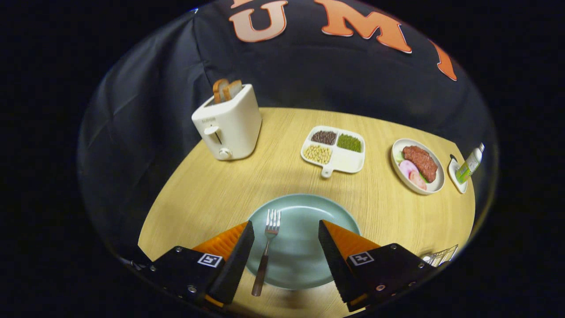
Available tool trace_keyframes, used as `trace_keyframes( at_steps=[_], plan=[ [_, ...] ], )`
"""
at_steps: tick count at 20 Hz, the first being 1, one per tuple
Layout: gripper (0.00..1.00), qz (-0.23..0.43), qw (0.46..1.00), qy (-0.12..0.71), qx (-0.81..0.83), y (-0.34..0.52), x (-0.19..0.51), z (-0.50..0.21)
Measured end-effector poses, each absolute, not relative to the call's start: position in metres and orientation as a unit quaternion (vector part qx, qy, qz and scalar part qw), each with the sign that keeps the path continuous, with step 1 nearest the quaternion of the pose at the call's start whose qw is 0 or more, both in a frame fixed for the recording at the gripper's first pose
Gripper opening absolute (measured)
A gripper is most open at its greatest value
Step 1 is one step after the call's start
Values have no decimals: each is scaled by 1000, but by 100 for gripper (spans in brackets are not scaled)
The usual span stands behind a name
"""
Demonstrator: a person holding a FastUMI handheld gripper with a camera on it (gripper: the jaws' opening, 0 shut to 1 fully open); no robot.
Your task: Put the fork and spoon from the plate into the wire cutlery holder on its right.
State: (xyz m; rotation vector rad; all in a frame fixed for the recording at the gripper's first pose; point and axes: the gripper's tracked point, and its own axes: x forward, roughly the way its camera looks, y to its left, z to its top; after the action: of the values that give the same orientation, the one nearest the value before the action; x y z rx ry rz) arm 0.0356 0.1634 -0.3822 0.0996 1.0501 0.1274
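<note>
Spread wide and holding nothing, the gripper (286,229) is hovering over the near part of the green plate (304,260). Lying between its fingers, closer to the left one, the fork (266,249) is pointing its tines away, its handle end reaching past the plate's near rim onto the wooden table (212,194). Just beyond the right finger, the wire cutlery holder (441,255) is peeking in. Farther off, a toaster (228,126), a divided dish (334,150) and a meat plate (418,165) are standing well apart.
</note>
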Motion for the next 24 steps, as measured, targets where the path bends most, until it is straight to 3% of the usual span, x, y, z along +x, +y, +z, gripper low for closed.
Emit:
trace_keyframes(
  at_steps=[4, 10, 14, 19, 24],
  plan=[
    [87, 54, 818, 572, 41, 176, 24, -416],
    [73, 45, 754, 654, 30, 186, 0, -447],
    [46, 42, 713, 700, 25, 189, -18, -457],
    [14, 33, 702, 711, 16, 190, -12, -460],
    [5, 35, 727, 686, 18, 180, -9, -450]
  ],
)
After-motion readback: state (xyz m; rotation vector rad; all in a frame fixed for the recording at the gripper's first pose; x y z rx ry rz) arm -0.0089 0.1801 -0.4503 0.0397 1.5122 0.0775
